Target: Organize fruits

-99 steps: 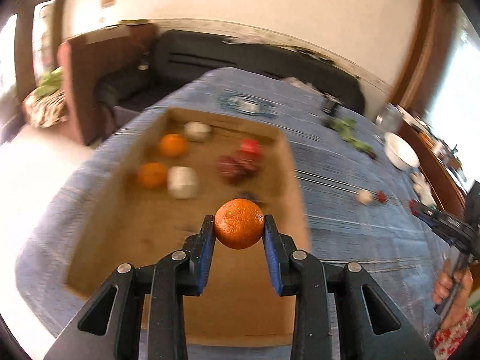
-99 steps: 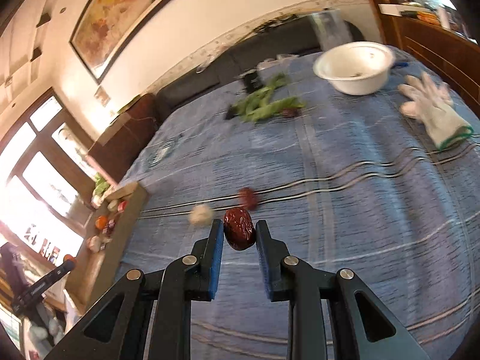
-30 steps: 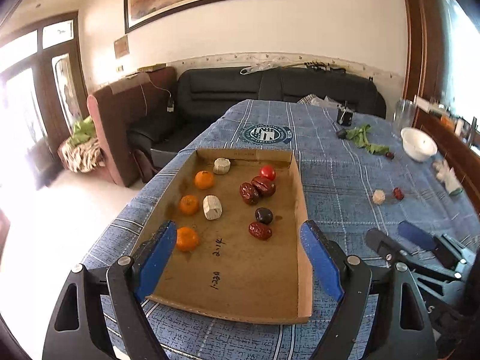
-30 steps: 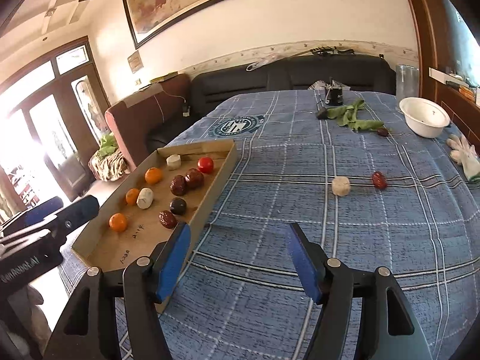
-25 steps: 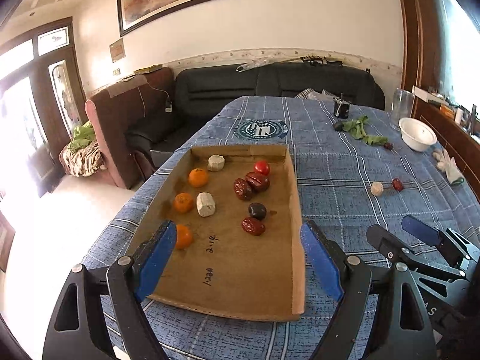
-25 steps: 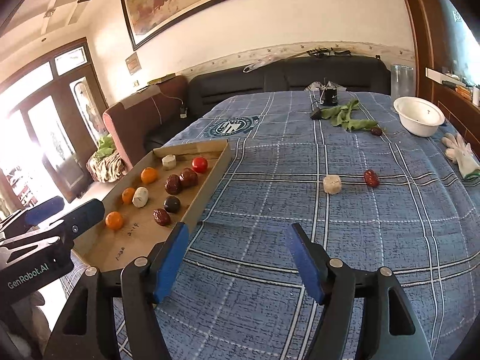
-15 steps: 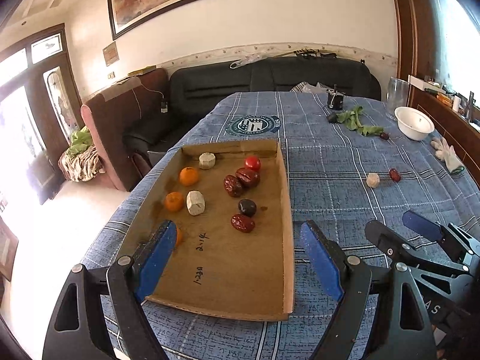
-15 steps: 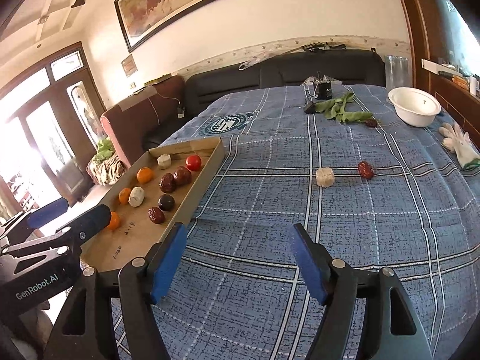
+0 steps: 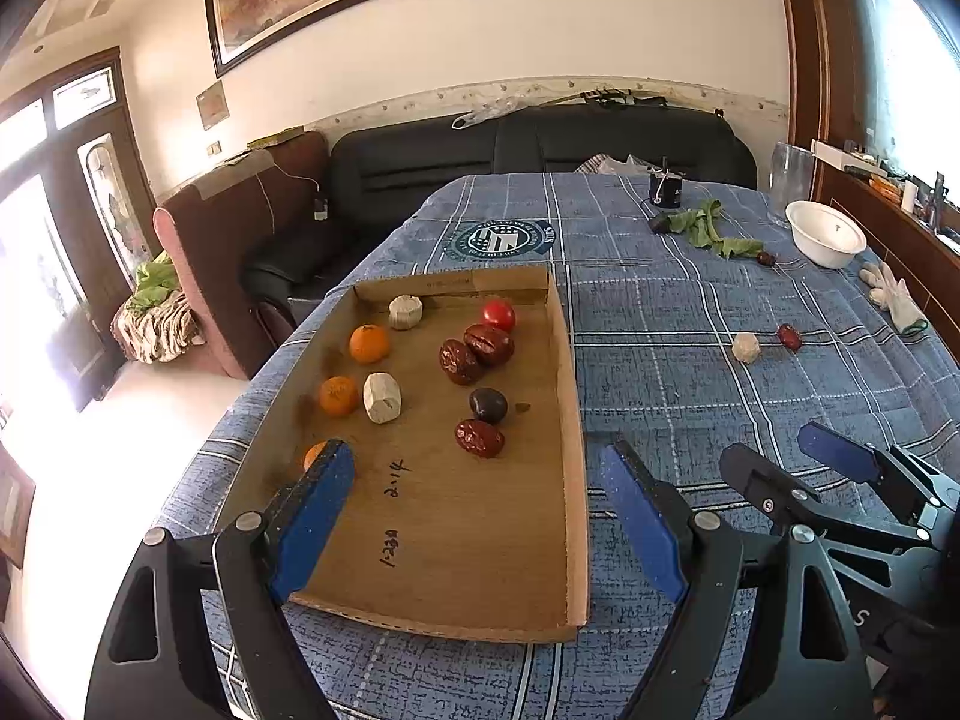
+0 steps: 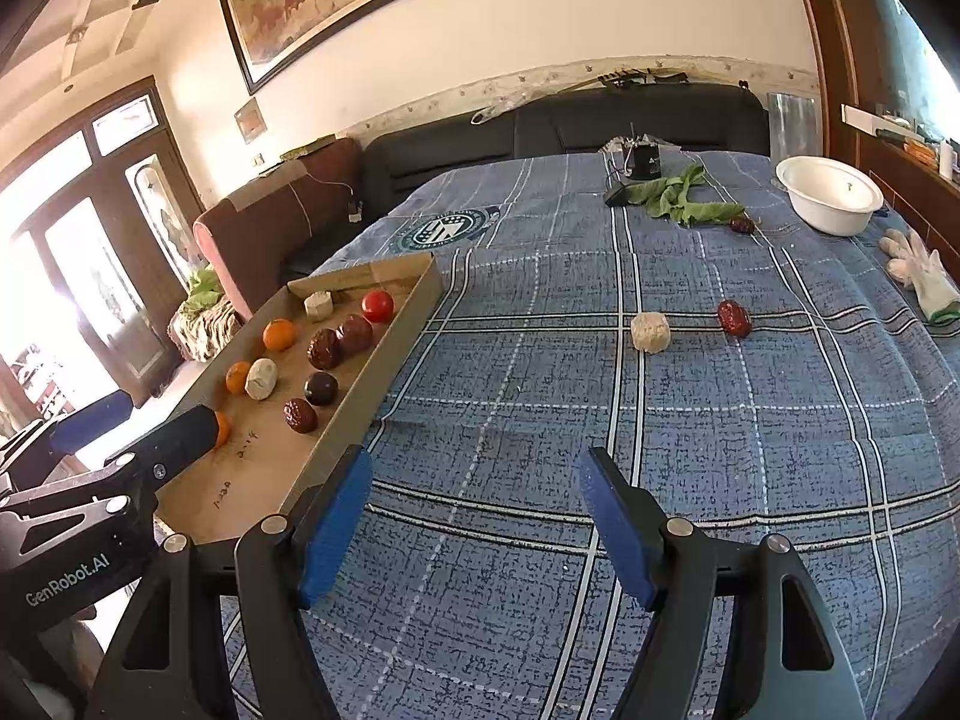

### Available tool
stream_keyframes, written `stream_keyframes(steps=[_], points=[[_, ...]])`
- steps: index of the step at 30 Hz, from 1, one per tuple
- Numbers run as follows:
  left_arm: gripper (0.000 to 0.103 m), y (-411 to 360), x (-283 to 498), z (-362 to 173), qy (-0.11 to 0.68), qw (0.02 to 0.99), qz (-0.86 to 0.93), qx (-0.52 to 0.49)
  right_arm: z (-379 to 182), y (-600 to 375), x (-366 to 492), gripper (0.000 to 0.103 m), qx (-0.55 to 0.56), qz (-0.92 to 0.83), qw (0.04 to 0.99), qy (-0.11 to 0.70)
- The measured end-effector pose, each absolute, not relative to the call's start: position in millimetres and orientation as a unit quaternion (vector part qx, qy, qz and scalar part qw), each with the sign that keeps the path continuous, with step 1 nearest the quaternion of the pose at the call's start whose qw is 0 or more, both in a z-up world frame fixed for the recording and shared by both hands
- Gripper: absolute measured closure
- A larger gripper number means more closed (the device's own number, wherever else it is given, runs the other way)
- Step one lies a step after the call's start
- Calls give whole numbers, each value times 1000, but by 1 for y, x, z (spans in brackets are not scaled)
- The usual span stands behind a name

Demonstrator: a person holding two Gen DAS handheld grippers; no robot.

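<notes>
Your left gripper (image 9: 474,468) hangs over the near end of the cardboard tray (image 9: 573,420), jaws spread wide with nothing between them. Your right gripper (image 10: 474,474) sits just to the right of the tray over the blue plaid tablecloth (image 10: 750,450), jaws equally wide and empty.

Inside the tray, three oranges (image 9: 369,343) run along the left side, the nearest one partly hidden behind your left finger. Two pale chunks (image 9: 382,397) lie beside them. A red tomato (image 9: 498,315) sits near the tray's far wall, two wrinkled red dates (image 9: 477,353) touch each other just nearer than it, then a dark plum (image 9: 487,405) and another date (image 9: 479,437).

Well right of the tray, a pale chunk (image 10: 650,331) and a loose red date (image 10: 734,318) lie on the cloth. Farther off from the tray are green leaves (image 10: 678,195), a white bowl (image 10: 831,195) and a glove (image 10: 921,276).
</notes>
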State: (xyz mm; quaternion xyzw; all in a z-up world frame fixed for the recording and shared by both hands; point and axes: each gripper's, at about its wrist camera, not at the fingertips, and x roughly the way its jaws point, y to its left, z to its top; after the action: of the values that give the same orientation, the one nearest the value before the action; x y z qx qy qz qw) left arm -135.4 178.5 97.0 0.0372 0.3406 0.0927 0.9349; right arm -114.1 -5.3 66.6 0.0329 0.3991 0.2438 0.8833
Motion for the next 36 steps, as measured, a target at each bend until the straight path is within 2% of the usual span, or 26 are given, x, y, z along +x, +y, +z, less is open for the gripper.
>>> stream_keyframes(steps=[22, 36], points=[[19, 179, -142, 99, 338, 937, 87, 30, 57, -14, -116, 21, 37, 242, 867, 434], [19, 140, -132, 109, 319, 947, -23, 29, 106, -148, -57, 21, 51, 122, 898, 419]])
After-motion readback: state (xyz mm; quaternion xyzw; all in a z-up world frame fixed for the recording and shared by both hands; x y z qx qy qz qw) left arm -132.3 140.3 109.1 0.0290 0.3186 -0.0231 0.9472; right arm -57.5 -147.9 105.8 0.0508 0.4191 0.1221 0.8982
